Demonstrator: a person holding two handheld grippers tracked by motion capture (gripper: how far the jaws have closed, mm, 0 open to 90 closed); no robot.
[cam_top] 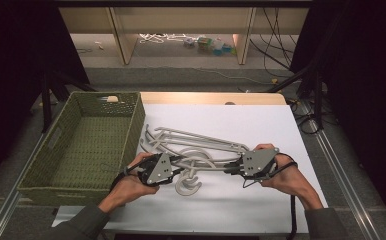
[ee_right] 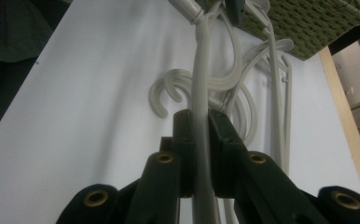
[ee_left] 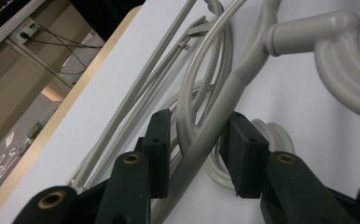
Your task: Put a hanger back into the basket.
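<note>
1. We see the clothes hangers (cam_top: 196,150) in a pale, uniform grey, plain and without pattern; in the left gripper view (ee_left: 243,70) they look the same pale grey.
2. We see the basket (cam_top: 81,145) in olive green, with a tight woven texture over walls and floor.
3. The table sheet (cam_top: 261,120) is plain white, tinted slightly bluish in the gripper views.
4. The table edge (cam_top: 206,97) beyond the sheet is light tan wood.
5. The left gripper (cam_top: 173,172) and the right gripper (cam_top: 229,168) are black, each topped by a grey plate; brass-coloured rings dot the jaws.
6. Our sleeves (cam_top: 81,225) are dull grey-green.
</note>
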